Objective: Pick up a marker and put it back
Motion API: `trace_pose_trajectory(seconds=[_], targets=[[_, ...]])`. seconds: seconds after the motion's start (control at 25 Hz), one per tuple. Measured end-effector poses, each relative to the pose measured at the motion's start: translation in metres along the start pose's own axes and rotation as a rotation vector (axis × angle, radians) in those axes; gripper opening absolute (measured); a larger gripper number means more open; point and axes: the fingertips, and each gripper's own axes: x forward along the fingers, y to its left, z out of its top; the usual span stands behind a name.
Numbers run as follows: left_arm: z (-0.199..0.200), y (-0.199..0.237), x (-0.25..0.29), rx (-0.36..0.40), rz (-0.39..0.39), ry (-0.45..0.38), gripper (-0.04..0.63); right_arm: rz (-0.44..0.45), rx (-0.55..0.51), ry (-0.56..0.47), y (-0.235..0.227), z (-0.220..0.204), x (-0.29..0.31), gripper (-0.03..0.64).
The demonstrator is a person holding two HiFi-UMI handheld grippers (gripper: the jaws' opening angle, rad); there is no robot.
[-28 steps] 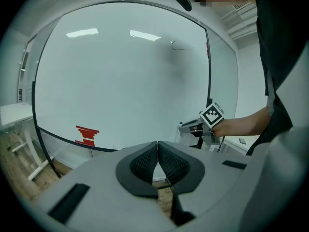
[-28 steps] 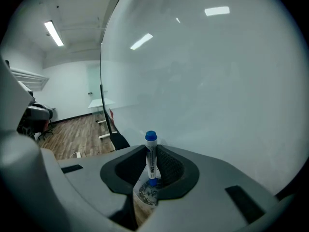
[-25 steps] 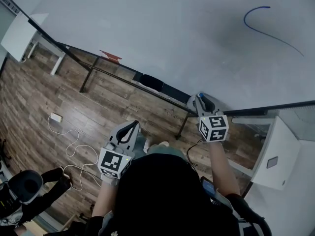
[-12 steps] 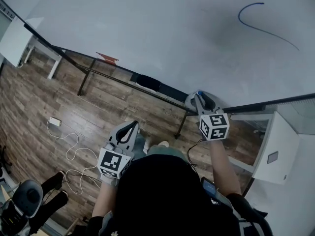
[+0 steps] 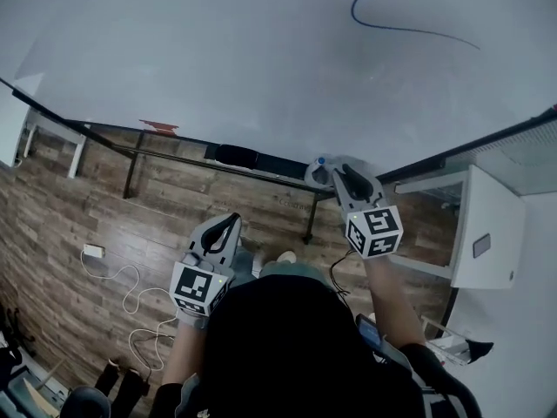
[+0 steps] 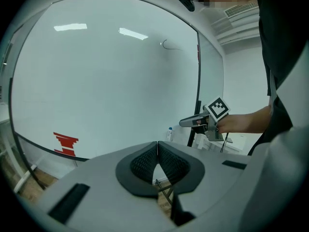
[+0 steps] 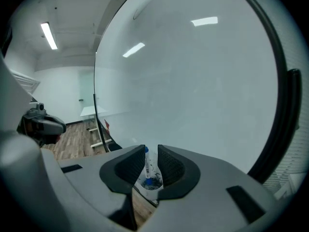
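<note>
- The whiteboard [image 5: 218, 50] filled the upper half of the head view, bare apart from a blue line [image 5: 392, 28] near its top. Its black lower rail [image 5: 174, 151] ran across the view below it
- The wooden floor [image 5: 70, 207] lay open under the rail on the left, while a white cabinet [image 5: 487, 225] closed in the right side, near the right arm
- The left gripper [image 5: 228, 225] hung over the floor, short of the rail. Its own view showed the jaws pressed tip to tip with nothing in them
- The right gripper [image 5: 335, 174] pointed at the rail's right end. Its jaws had just been opening and stood apart, with the marker [image 7: 146, 161] seen in the gap and neither pad clamping it
- A black eraser [image 5: 237, 154] sat on the rail, left of the right gripper
- The marker, white with a blue cap, stood upright in a white holder [image 7: 150, 185] that only the right gripper view showed. The left gripper view placed the marker just beyond the right gripper's tips, free of them
</note>
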Motion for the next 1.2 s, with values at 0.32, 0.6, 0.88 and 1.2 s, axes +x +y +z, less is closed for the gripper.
trace_pose_trajectory(seconds=[0.32,0.6,0.88,1.2], targets=[[0.019,-0.025,0.031,0.076,-0.183,-0.023,0.02,-0.096,0.054,-0.056,0.0,0.008,-0.055,0.073],[0.036,-0.047,0.051,0.11,-0.289,-0.02,0.02,-0.165,0.095,-0.082,0.006,0.002,-0.096,0.062],[0.049,-0.074,0.065,0.145,-0.414,-0.033,0.02,-0.243,0.144,-0.114,0.012,-0.004,-0.133,0.055],[0.054,-0.1,0.076,0.192,-0.526,-0.052,0.02,-0.328,0.188,-0.144,0.016,-0.014,-0.168,0.048]])
